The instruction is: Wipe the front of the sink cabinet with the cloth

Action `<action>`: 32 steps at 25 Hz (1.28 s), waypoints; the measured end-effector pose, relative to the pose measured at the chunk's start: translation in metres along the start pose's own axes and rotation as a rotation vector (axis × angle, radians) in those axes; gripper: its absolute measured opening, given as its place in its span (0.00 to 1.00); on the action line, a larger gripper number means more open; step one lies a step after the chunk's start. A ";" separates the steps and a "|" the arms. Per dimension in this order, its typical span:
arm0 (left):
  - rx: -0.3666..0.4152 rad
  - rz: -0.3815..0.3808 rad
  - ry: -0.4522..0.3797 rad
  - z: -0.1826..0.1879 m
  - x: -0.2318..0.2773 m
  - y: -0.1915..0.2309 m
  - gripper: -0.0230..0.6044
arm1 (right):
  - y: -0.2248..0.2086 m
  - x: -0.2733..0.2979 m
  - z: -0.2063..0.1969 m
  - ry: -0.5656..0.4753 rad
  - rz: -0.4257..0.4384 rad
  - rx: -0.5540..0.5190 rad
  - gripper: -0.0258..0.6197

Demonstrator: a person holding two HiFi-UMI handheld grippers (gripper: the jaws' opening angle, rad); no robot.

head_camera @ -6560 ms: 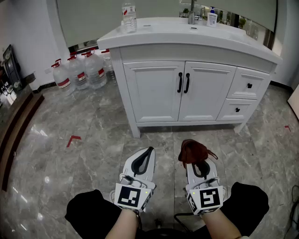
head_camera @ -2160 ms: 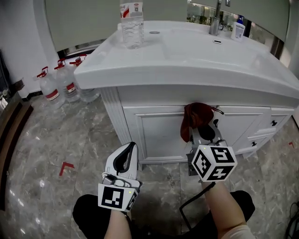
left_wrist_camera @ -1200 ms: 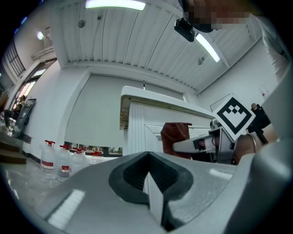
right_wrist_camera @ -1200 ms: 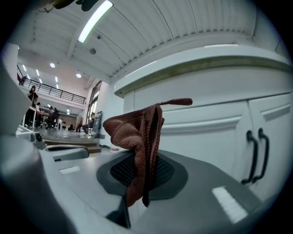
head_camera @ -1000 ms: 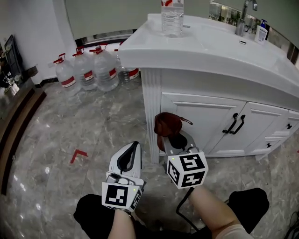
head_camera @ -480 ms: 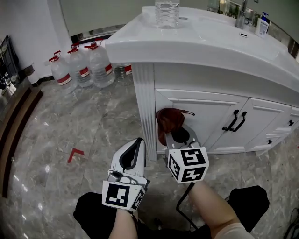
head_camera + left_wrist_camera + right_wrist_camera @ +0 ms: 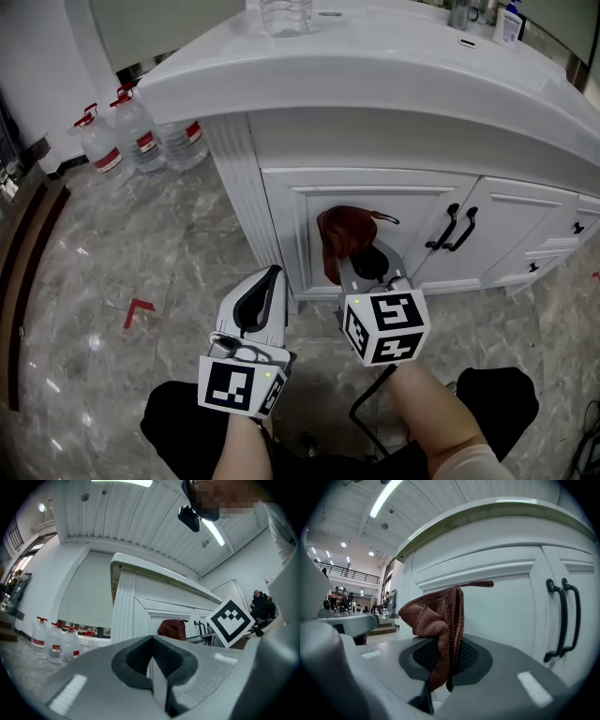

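Note:
The white sink cabinet point(image 7: 403, 225) fills the upper half of the head view, its left door point(image 7: 309, 211) right in front of me. My right gripper point(image 7: 361, 265) is shut on a reddish-brown cloth point(image 7: 345, 231), which bunches up against that left door panel. In the right gripper view the cloth point(image 7: 440, 620) hangs between the jaws, close to the door point(image 7: 501, 606), with two black handles point(image 7: 562, 620) to the right. My left gripper point(image 7: 259, 298) is shut with nothing in it, lower and to the left, near the cabinet's fluted corner post point(image 7: 246, 187).
A water bottle point(image 7: 286, 14) stands on the white countertop point(image 7: 375, 66). Several large water jugs point(image 7: 131, 141) sit on the marble floor at the left. Drawers point(image 7: 572, 234) are at the cabinet's right. A red floor mark point(image 7: 139, 309) lies at the left.
The view has closed in on the cabinet. My right gripper has carried the cloth from near the corner post rightward onto the left door panel. The left gripper stays shut and low.

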State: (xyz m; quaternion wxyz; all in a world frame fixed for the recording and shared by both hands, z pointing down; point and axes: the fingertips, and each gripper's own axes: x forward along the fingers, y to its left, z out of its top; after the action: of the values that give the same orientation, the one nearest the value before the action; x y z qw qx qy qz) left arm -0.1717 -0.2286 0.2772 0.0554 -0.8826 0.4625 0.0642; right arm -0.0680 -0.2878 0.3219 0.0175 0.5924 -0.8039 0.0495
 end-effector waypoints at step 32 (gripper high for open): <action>0.066 0.060 0.069 -0.026 -0.010 0.021 0.04 | 0.020 -0.023 -0.059 0.054 0.068 -0.038 0.17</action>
State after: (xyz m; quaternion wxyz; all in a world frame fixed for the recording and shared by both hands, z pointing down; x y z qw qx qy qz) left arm -0.1928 -0.2363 0.3034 0.0667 -0.8677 0.4921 0.0200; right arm -0.0819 -0.2545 0.3779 0.0486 0.5630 -0.8235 0.0507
